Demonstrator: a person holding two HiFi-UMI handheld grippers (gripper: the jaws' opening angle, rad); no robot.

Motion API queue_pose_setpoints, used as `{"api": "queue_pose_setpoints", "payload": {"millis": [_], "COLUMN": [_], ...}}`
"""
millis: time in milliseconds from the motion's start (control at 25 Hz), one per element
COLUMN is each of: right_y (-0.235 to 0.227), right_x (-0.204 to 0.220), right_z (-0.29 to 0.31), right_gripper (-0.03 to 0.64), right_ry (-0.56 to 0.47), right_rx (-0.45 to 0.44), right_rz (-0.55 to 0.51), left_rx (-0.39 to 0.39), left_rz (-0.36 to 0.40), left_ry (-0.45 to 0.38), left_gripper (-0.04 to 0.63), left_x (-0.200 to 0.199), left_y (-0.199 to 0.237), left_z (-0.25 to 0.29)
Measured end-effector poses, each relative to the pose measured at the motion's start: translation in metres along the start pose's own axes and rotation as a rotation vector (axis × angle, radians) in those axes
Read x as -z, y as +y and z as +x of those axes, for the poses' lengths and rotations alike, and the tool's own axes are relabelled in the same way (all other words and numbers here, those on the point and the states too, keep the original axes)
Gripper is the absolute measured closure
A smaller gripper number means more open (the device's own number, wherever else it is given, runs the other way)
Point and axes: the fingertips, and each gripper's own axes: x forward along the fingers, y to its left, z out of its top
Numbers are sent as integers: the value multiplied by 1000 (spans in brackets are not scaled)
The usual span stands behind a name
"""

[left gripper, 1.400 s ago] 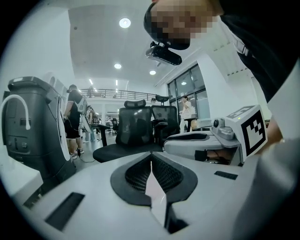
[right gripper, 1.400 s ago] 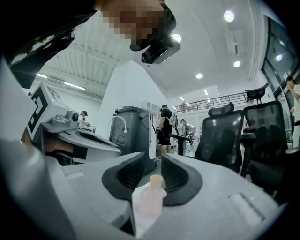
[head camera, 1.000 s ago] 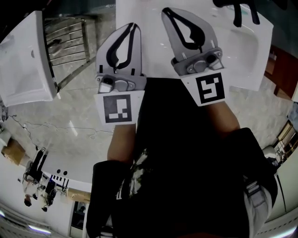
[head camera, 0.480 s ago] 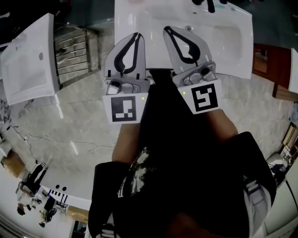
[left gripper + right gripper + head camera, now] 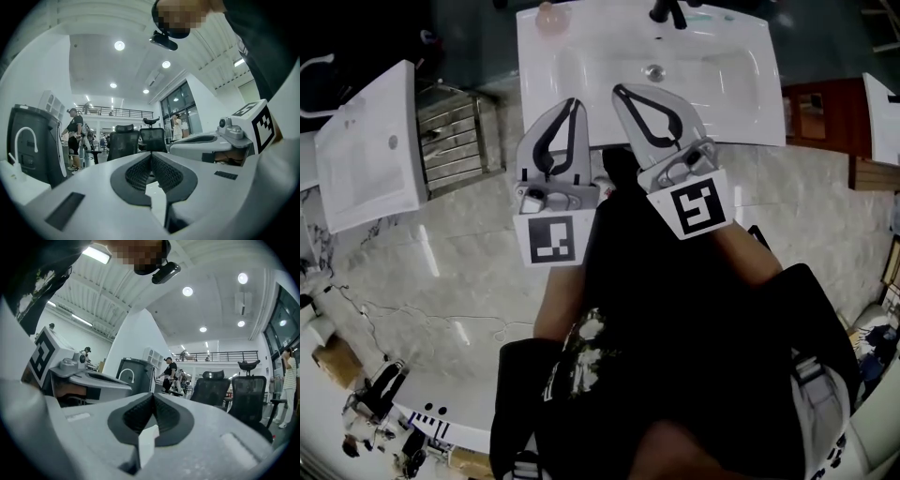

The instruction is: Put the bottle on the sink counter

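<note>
Left gripper (image 5: 151, 154): fingers pressed together, holding nothing | right gripper (image 5: 153, 395): same | head view alone: white sink (image 5: 581, 66) | gripper views alone: office chairs (image 5: 123, 140)

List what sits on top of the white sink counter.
On the white sink counter: a black faucet, a round metal drain and a small pinkish object at the back. The left claw and right claw hide part of its front edge.
</note>
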Motion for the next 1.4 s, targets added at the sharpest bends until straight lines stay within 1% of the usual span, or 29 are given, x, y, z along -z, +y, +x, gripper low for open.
{"api": "queue_pose_setpoints", "payload": {"millis": [120,240,440,600,680,920,1040,1160,1320,1400], "right_y": [-14,-27,-66,-104,-122,-162,-176,-181,-184,-185], "right_x": [-5,2,-4,1,5,22,28,37,46,47], "right_z": [-11,-21,-42,-56,-59,-73,-77,-83,-92,-95], "right_gripper": [621,621,621,622,623,623,623,623,623,623], "right_ry": [-12,6,6,8,8,7,3,14,28,24], "right_rx": [13,22,38,44,41,1,-26,-69,-115,-135], "right_rz": [30,17,6,52,79,106,101,98,95,97], "left_rx": [-6,-8,-5,-14,-20,-38,-49,-60,-72,-86], "left_rz": [-4,-8,30,40,32,33,18,16,52,53], "left_ry": [-4,8,44,48,45,65,86,108,91,90], "left_gripper": [575,575,575,575,575,575,575,575,575,575], "left_x": [-6,-7,-22,-31,-34,-28,-19,-14,-19,-21], "left_y": [-9,-15,-35,-57,-64,-91,-106,-118,-130,-136], "left_z": [4,9,25,52,67,102,114,122,132,134]}}
